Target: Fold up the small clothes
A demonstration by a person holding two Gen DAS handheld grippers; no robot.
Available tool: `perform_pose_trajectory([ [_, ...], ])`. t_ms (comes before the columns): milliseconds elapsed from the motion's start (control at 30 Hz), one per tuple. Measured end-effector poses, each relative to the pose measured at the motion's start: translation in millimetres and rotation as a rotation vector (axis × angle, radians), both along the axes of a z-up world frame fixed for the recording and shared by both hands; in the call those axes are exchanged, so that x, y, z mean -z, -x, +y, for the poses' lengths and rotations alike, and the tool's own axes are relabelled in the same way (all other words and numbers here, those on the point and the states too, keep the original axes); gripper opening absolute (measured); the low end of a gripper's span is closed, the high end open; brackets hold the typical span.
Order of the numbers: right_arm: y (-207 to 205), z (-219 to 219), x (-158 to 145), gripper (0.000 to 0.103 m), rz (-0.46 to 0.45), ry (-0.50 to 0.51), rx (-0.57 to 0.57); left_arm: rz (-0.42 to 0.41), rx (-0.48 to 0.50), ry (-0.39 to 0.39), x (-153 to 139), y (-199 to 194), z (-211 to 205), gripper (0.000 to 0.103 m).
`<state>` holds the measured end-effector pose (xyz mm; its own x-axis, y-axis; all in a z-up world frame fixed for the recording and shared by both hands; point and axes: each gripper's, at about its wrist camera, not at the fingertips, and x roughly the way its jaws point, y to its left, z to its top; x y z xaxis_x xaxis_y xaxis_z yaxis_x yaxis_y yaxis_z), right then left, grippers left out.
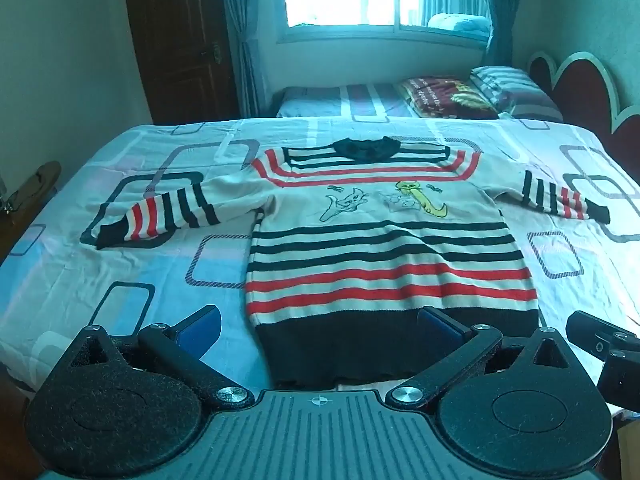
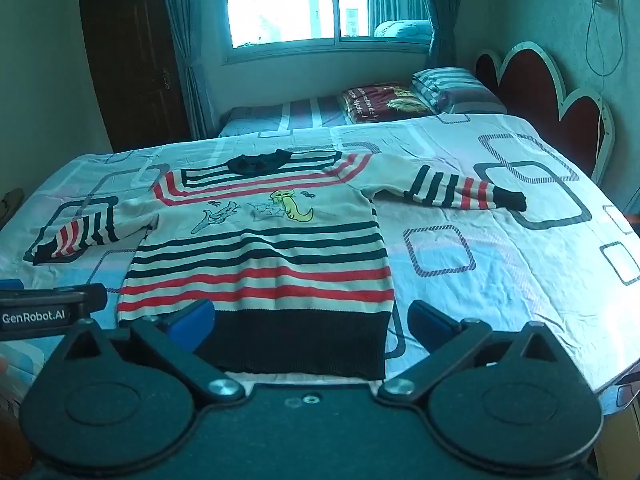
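Note:
A small cream sweater (image 1: 384, 248) with black and red stripes, a black collar and a dark hem lies flat and face up on the bed, both sleeves spread out; it also shows in the right wrist view (image 2: 260, 256). My left gripper (image 1: 320, 326) is open and empty, just above the hem's left part. My right gripper (image 2: 312, 320) is open and empty, over the hem's right part. The right gripper's body shows at the right edge of the left wrist view (image 1: 604, 344), and the left gripper's body at the left edge of the right wrist view (image 2: 44, 312).
The bed sheet (image 1: 140, 264) is pale with rounded-square prints. A second bed with folded blankets and pillows (image 1: 472, 92) stands behind. A red headboard (image 2: 552, 92) is at the right, a dark wardrobe (image 1: 180, 36) and a window at the back.

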<state>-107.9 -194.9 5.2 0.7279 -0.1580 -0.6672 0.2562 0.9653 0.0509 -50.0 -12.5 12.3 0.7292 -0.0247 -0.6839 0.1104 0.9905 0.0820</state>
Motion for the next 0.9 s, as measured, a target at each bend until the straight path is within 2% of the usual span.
perform_pose_trajectory([
  [900, 0.1, -7.8, 1.5, 0.102, -0.001, 0.004, 0.014, 0.037, -0.001, 0.012, 2.8, -8.0, -2.6, 0.103],
])
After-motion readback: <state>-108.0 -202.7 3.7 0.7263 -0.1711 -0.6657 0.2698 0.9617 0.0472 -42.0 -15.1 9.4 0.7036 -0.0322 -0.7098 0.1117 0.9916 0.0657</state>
